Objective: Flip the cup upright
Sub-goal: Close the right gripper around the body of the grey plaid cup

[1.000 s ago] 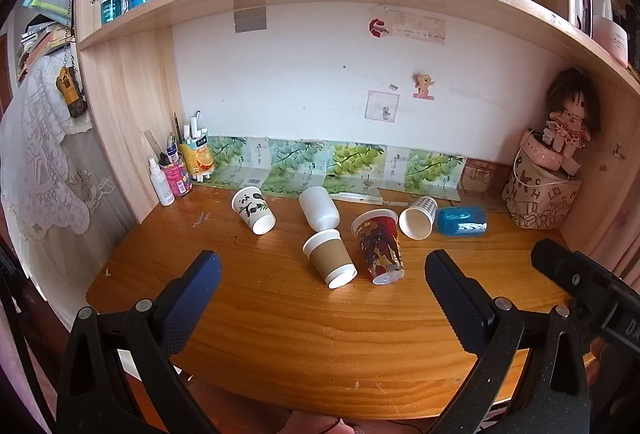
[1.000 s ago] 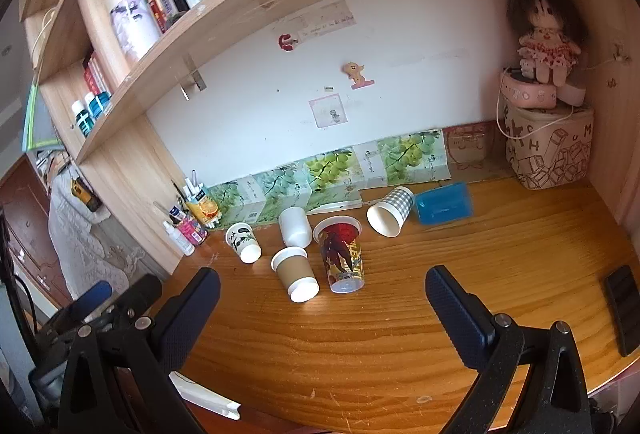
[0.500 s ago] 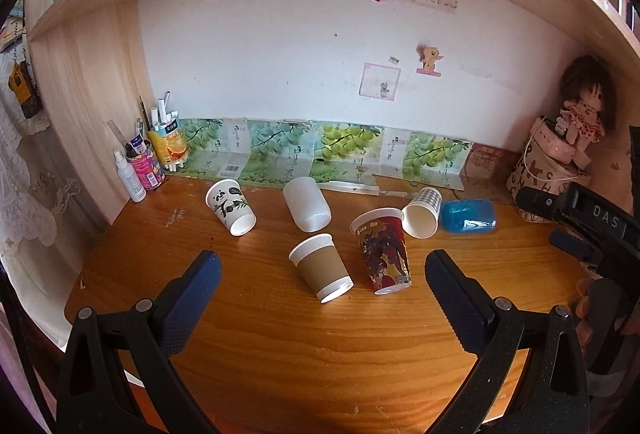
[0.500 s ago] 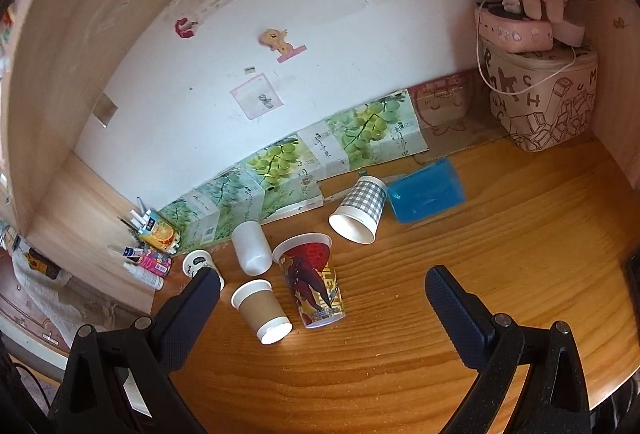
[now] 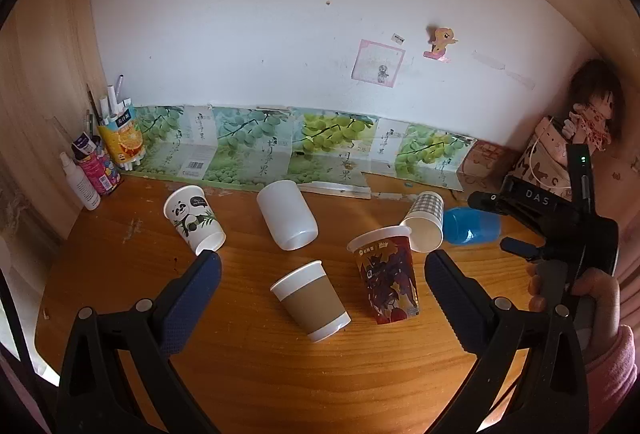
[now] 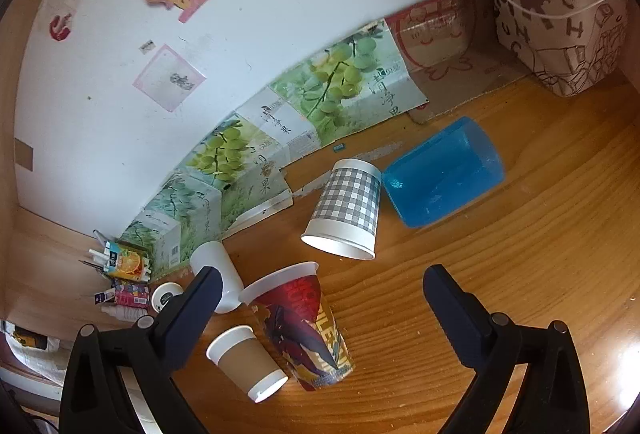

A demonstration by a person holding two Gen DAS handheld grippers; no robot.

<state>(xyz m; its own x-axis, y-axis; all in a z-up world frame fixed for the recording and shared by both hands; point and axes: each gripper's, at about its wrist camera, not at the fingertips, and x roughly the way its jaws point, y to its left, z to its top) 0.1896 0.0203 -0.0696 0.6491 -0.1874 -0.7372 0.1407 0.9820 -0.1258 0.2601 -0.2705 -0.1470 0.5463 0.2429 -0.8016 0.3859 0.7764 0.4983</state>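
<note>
Several cups lie on their sides on the wooden desk: a panda cup, a plain white cup, a brown-sleeved cup, a tall red printed cup, a grey checked cup and a blue plastic cup. My left gripper is open and empty, above the brown-sleeved cup and the red cup. My right gripper is open and empty, just in front of the checked cup, with the blue cup to its right.
Green grape-print cartons line the back wall. Pen holders and a spray bottle stand at the back left. A printed bag with a doll sits at the back right. The right-hand gripper body shows in the left view.
Both grippers have moved forward and lower toward the cups. The right view now sits close over the checked and blue cups. No cup has moved.
</note>
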